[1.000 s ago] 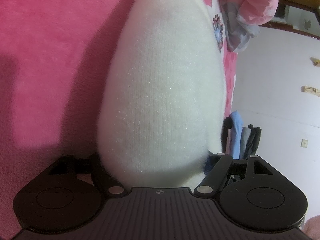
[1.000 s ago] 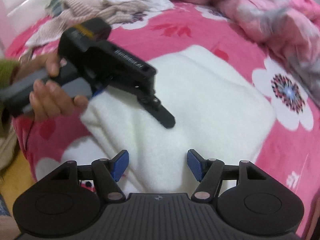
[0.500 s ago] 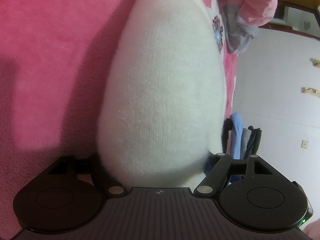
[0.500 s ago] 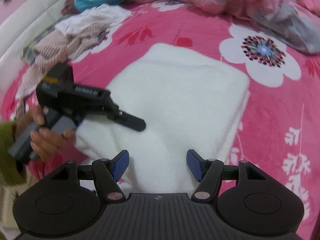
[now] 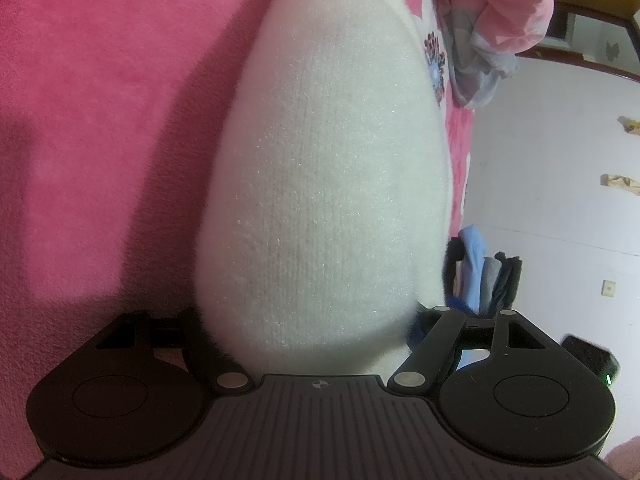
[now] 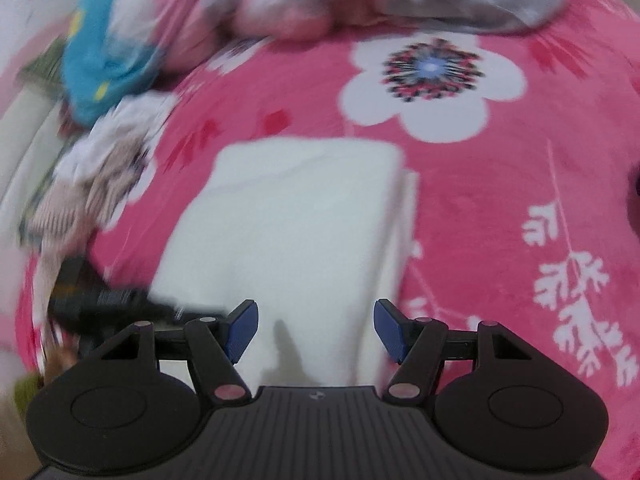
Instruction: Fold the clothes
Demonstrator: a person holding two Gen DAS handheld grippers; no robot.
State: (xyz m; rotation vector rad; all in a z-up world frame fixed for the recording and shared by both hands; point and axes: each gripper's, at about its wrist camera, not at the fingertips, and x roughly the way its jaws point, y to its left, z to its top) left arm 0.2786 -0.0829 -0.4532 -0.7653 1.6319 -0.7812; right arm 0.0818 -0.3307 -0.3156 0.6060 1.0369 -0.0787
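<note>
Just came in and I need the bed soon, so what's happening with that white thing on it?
A person is folding laundry with a handheld gripper in each hand. A white fluffy garment lies folded into a rough rectangle on the pink flowered blanket. The left gripper has one end of it filling the space between its fingers. The right gripper hovers over the near end, jaws open, nothing held. More unfolded clothes wait in a heap beside it.

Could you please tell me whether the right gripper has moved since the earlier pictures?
Yes. The right gripper has swung round the folded white garment; the flower print now sits ahead.
</note>
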